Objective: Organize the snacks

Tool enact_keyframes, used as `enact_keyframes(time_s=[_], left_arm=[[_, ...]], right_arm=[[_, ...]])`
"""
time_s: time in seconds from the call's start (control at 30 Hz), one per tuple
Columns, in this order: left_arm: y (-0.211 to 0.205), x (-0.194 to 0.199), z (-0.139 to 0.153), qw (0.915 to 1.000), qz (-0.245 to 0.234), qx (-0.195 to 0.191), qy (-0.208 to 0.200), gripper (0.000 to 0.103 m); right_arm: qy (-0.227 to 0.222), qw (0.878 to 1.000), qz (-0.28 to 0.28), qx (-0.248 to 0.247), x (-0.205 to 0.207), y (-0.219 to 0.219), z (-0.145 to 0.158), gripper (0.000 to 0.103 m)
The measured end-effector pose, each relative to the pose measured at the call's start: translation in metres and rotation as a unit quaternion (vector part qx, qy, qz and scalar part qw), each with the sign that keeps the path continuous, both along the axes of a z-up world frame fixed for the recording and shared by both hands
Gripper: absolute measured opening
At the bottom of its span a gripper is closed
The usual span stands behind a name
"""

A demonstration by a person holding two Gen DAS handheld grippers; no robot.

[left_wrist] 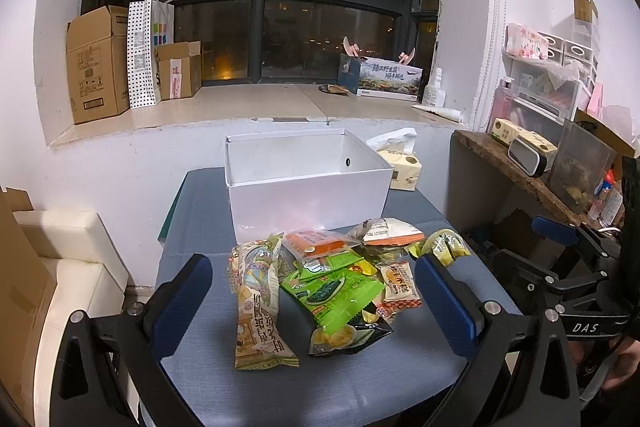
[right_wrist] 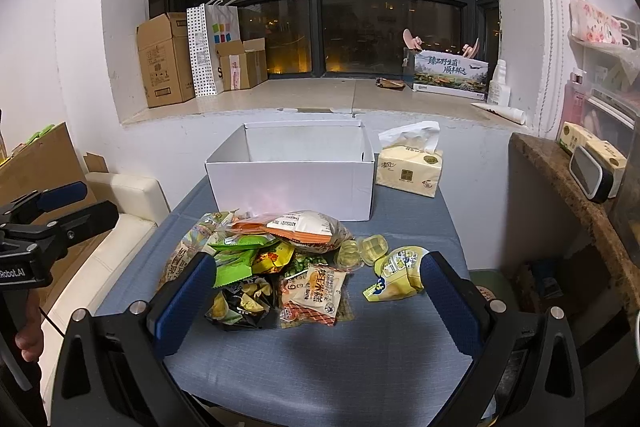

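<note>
A pile of snack packets (left_wrist: 328, 279) lies on the blue-grey table (left_wrist: 320, 379), in front of an open white box (left_wrist: 308, 187). The pile holds a long yellow packet (left_wrist: 258, 303), green seaweed packets (left_wrist: 336, 291), a black chip bag (left_wrist: 348, 335) and an orange packet (left_wrist: 316, 243). My left gripper (left_wrist: 316, 303) is open and empty, its fingers either side of the pile, above it. My right gripper (right_wrist: 320, 303) is open and empty over the pile (right_wrist: 276, 263) in the right wrist view, near the white box (right_wrist: 292, 179). A yellow jelly pouch (right_wrist: 400, 273) lies to the right.
A tissue pack (right_wrist: 410, 169) stands right of the box. A white sofa (left_wrist: 68, 267) is left of the table. A cluttered brown shelf (left_wrist: 532, 171) is to the right. Cardboard boxes (left_wrist: 98, 63) stand on the window sill behind.
</note>
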State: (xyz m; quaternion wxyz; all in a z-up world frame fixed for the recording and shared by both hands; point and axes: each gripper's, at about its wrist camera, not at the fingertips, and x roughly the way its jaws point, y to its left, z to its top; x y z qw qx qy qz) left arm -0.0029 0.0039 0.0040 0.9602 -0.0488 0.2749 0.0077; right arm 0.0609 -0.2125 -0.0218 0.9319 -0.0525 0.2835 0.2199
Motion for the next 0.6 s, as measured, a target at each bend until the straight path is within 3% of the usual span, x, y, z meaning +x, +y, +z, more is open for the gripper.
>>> enact_keyframes(time_s=[0.6], left_arm=[[0.0001, -0.0008, 0.0008, 1.0000, 0.000, 0.002, 0.001, 0.103]], right_arm=[[0.000, 1.000, 0.000, 0.001, -0.0004, -0.0007, 0.0001, 0.103]])
